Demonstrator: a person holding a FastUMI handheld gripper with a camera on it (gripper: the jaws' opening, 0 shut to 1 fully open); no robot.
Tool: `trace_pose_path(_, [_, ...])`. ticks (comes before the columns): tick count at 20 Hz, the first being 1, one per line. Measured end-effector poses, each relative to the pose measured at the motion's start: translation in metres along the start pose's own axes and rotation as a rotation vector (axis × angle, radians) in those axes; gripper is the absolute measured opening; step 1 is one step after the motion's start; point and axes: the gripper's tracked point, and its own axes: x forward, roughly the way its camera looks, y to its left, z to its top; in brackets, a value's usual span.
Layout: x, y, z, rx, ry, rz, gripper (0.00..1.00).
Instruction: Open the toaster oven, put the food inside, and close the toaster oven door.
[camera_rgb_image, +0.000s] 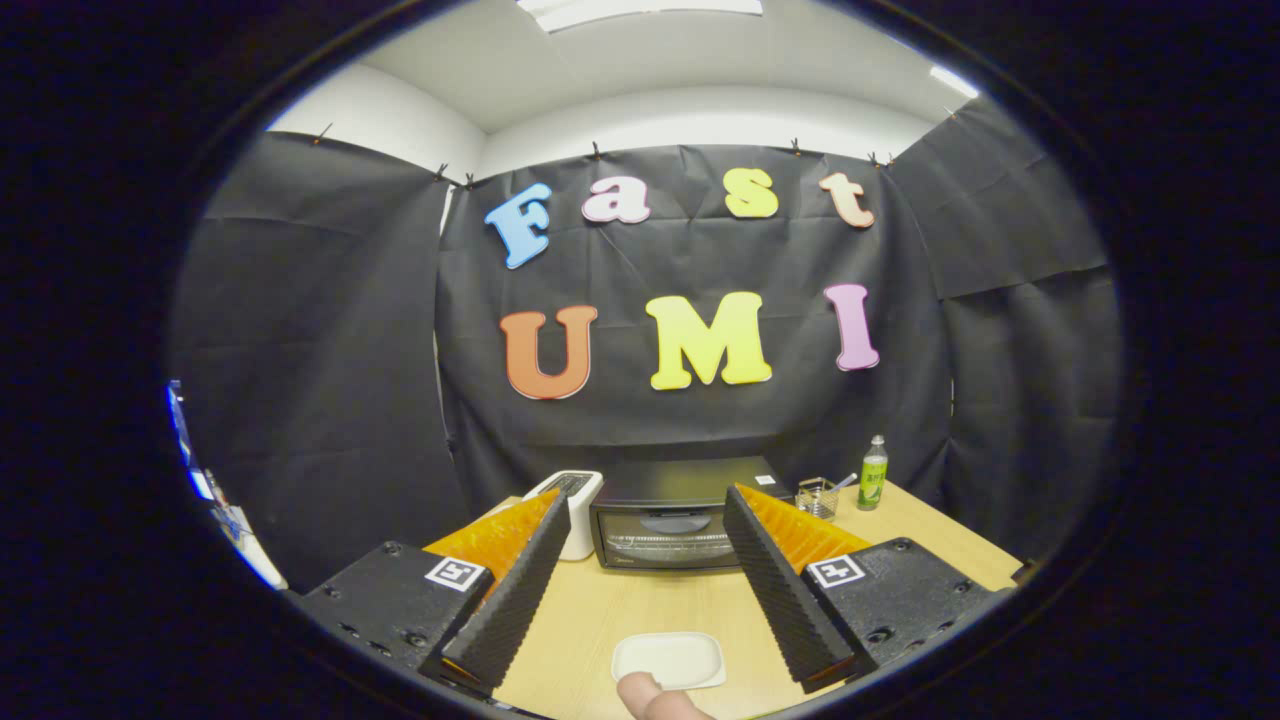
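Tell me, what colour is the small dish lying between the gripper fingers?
The dish is white, seen in the gripper view, between the open gripper fingers.

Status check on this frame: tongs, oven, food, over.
Tongs open, empty, above table. Toaster oven beyond them, door shut. White dish between the tongs, food not discernible. Path to oven unobstructed.

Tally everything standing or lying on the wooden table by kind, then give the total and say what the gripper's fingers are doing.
Toaster oven, door shut: 1
White toaster: 1
Wire basket: 1
Green bottle: 1
White tray: 1
Total: 5
The gripper is open, fingers spread over the table, holding nothing, with the tray between them.
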Motion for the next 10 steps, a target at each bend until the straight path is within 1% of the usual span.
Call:
trace_pose_path(4, [-0.041,-0.003,0.026,-0.013,-0.056,0.002,1.0])
trace_pose_path(7, [-0.072,-0.015,0.029,-0.019,-0.083,-0.005,1.0])
trace_pose_path(10, [-0.097,-0.022,0.04,0.013,-0.123,0.0,1.0])
